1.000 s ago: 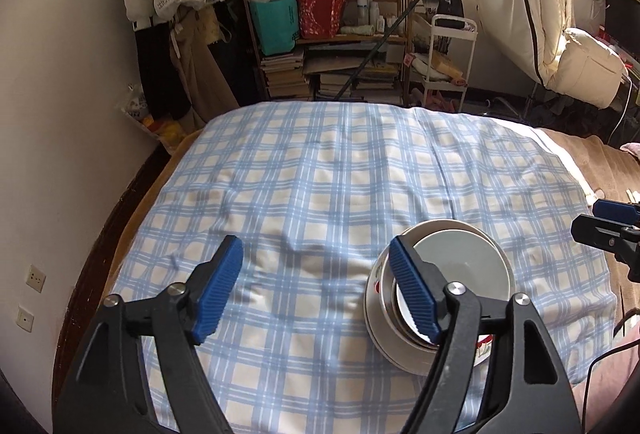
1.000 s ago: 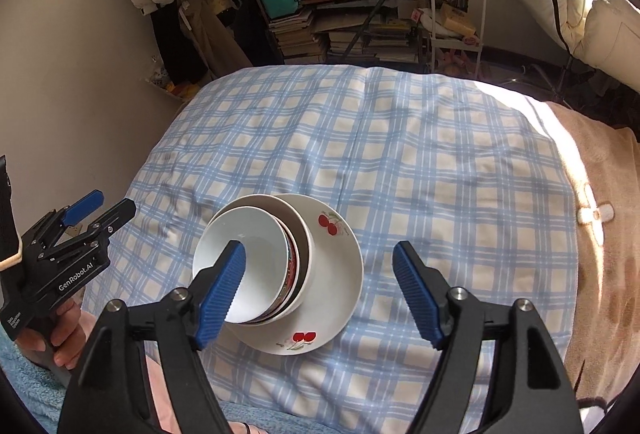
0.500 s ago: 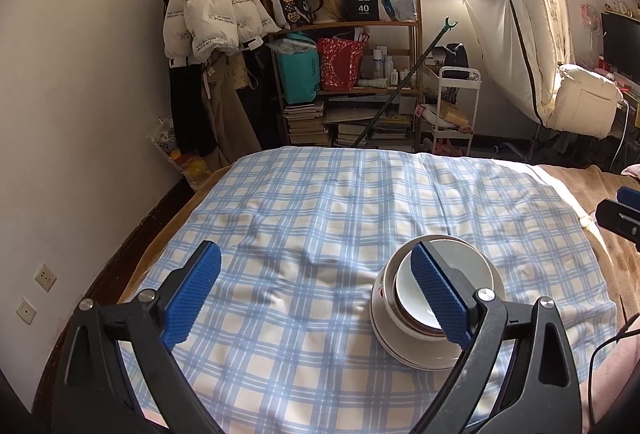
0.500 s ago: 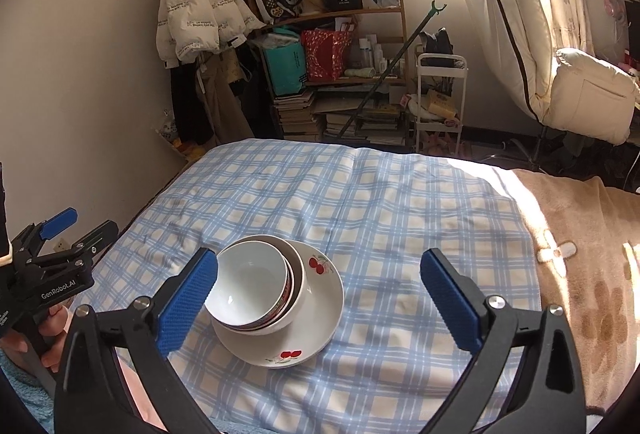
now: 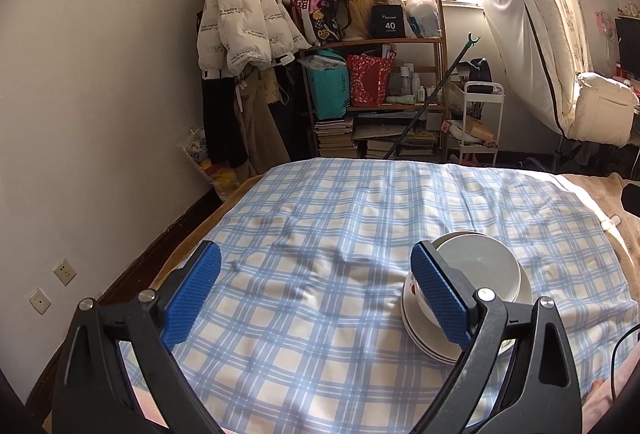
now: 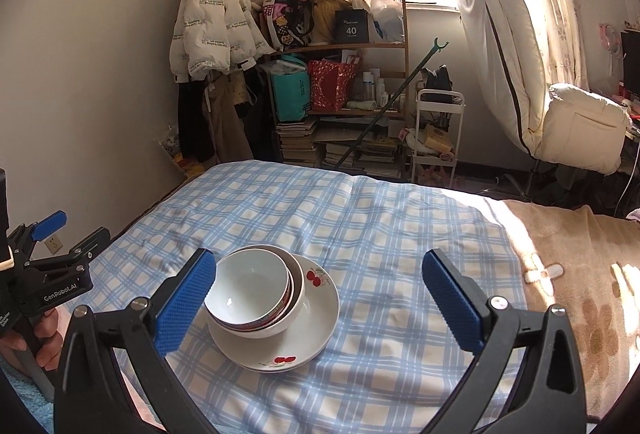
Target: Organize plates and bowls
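Observation:
A white plate with red cherries point(image 6: 316, 330) lies on the blue checked cloth point(image 6: 360, 234). Nested white bowls point(image 6: 252, 290) stand on it, the inner one with a red-striped outside. The stack also shows in the left wrist view point(image 5: 476, 274), partly behind the right finger. My left gripper point(image 5: 316, 298) is open and empty, held above the cloth left of the stack; it also shows in the right wrist view point(image 6: 60, 246). My right gripper point(image 6: 320, 302) is open and empty, above and behind the stack.
A cluttered wooden shelf point(image 6: 340, 82) with books and bags stands beyond the bed's far end, with a white trolley point(image 6: 436, 138) beside it. A white jacket point(image 6: 212, 30) hangs on the left wall. A brown blanket point(image 6: 580, 274) lies to the right.
Both grippers have lifted and tilted up, away from the stack. The bowls and plate stay in place on the cloth.

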Available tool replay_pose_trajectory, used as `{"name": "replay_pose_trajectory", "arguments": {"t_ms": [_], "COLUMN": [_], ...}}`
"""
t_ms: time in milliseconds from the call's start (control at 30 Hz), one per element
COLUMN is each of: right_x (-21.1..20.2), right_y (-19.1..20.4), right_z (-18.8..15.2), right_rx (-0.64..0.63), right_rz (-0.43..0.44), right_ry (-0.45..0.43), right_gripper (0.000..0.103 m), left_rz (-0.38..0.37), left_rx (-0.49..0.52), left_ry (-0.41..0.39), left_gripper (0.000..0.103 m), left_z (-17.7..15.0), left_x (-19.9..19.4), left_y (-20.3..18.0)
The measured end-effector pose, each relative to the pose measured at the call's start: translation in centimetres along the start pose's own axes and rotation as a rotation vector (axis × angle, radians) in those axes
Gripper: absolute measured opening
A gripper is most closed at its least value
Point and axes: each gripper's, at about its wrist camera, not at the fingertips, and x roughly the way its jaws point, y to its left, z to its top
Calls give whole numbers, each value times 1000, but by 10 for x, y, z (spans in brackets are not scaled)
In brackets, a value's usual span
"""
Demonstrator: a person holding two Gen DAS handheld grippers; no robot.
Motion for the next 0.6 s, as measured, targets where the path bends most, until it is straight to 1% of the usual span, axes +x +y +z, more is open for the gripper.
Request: {"name": "replay_pose_trajectory", "arguments": {"t_ms": [133,433,600], "right_x": [7,10,11], "right_y": [1,-2,-1], "right_z": [-2,-3,-4], "right_rx": [-7,-1,-8], "right_rz": [-9,-22,-30], "right_ry": [18,24,34], "right_gripper": [103,103,103], "left_rz": [25,44,67], "left_rx": [15,15,26], "left_ry": [-11,2,3], "left_gripper": [95,95,95], "left_z": [-1,-3,-4], "left_x": [3,7,7], "left_y": [-2,-2,-5]}}
